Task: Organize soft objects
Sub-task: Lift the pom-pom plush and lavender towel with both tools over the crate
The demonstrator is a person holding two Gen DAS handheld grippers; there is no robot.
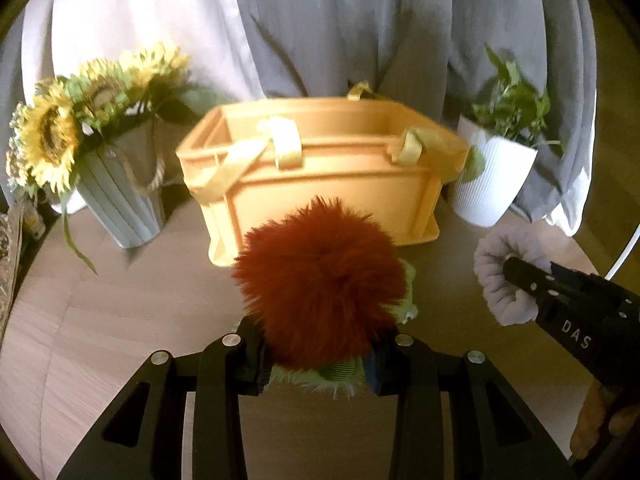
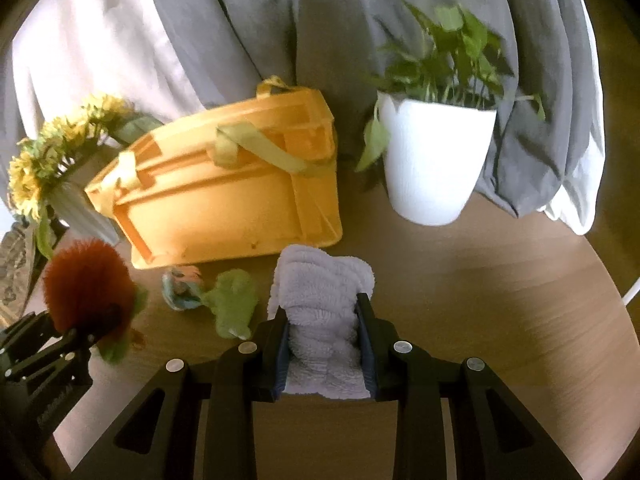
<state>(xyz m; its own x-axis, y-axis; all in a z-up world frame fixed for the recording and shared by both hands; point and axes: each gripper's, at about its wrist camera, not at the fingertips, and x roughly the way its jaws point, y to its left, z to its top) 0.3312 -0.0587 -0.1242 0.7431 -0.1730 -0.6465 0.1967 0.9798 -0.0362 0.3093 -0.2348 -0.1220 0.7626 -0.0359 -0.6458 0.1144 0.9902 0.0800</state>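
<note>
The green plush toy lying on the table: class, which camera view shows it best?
The right wrist view. There the green plush toy lies in the open on the table, before the yellow crate. In the left wrist view the red pom-pom hides nearly all of it; only a green sliver shows.

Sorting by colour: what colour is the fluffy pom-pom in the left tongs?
Rusty red-orange pom-pom, held by the left tongs; clearest in the left wrist view.

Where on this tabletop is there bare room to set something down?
Bare wood lies right of the lilac fuzzy item, out to the table edge below the white plant pot. Crowded: the strip before the yellow crate, with a green plush and a small pastel toy.
</note>
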